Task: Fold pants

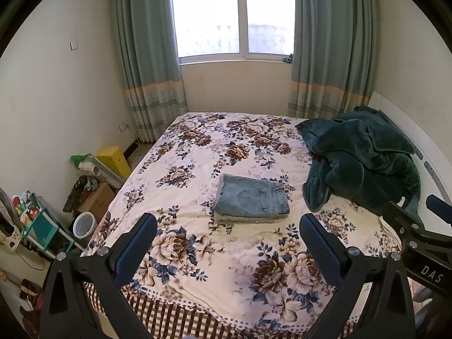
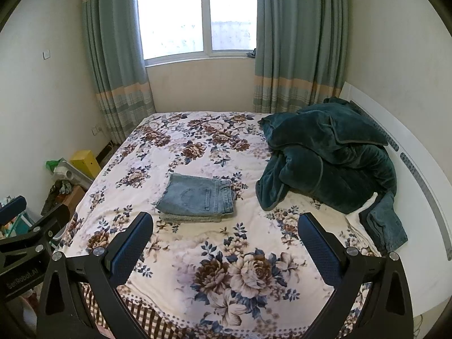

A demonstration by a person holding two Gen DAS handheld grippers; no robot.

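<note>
Light blue jeans lie folded into a compact rectangle in the middle of the flowered bed, on top of a folded grey-green garment. They also show in the right wrist view. My left gripper is open and empty, held above the bed's near edge, well short of the jeans. My right gripper is open and empty too, at the same distance. Each gripper's body shows at the edge of the other's view.
A heaped dark green blanket lies at the bed's right side by the white headboard. Another pair of jeans lies beside it. Boxes, a bin and a shelf crowd the floor on the left.
</note>
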